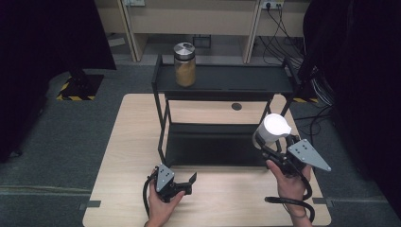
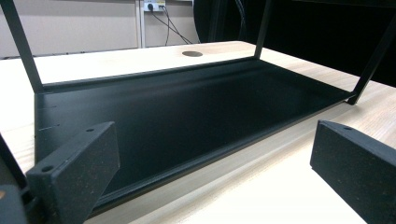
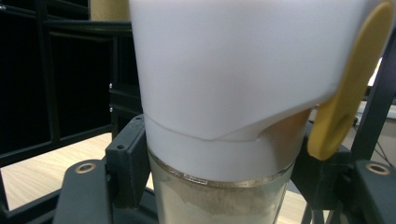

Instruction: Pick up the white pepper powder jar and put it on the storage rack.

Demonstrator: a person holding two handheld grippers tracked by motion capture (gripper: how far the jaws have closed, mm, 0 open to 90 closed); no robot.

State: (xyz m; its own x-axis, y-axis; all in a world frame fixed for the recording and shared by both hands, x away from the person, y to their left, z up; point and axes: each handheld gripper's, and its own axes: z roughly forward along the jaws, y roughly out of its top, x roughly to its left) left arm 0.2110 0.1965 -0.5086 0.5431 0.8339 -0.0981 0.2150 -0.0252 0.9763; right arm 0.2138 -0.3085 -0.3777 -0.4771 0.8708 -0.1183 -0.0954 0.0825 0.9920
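Right gripper (image 1: 273, 145) is clamping the white-lidded jar (image 1: 273, 130) upright, just off the rack's (image 1: 222, 80) front right corner, with the open shelves lying straight ahead. Left gripper (image 1: 182, 182) is sitting open and empty on the table (image 1: 227, 198).

Left tongs (image 1: 191, 179) gape low; right tongs (image 1: 272, 144) clamped, raised higher.
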